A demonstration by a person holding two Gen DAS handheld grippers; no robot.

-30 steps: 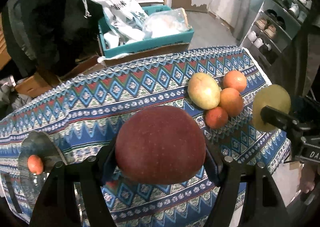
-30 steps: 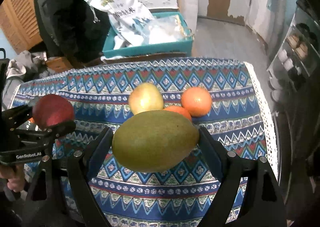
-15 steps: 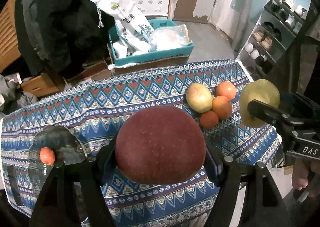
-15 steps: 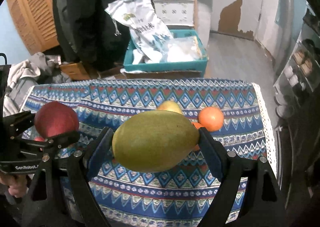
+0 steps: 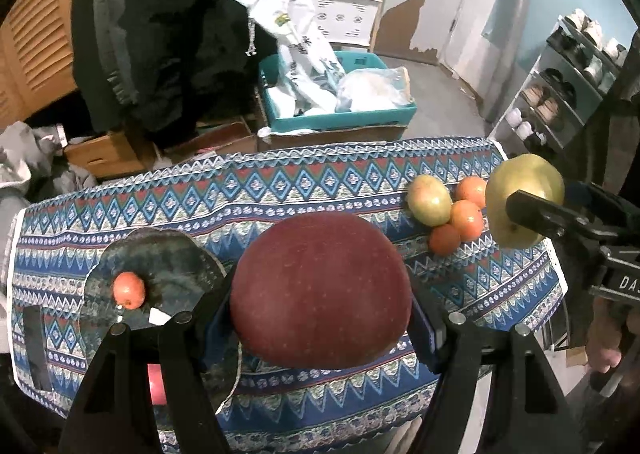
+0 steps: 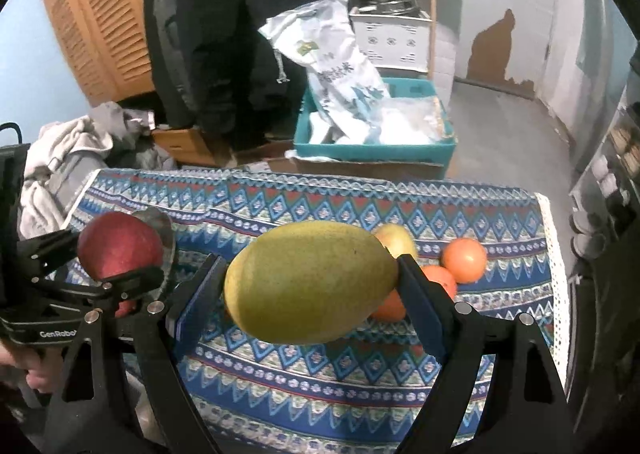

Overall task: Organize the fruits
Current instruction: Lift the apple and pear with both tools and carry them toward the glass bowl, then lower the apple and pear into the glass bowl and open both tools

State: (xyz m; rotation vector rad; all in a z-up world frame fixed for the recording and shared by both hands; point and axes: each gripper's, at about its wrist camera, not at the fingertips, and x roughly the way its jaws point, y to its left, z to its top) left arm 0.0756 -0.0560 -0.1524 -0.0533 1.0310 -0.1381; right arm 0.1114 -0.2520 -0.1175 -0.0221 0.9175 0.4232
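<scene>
Both grippers are rising off the patterned tablecloth [image 5: 280, 190]: you're pinching a dark-red apple [image 5: 320, 290] w/ left gripper [image 5: 320, 328], yellow-green mango [image 6: 310, 282] w/ right gripper [image 6: 310, 304].

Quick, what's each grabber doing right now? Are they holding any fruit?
Left gripper: closed on the red apple, held above the table.
Right gripper: closed on the green mango, also in the air.

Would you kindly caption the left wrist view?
Left claw grips a red apple above the patterned cloth.
</scene>
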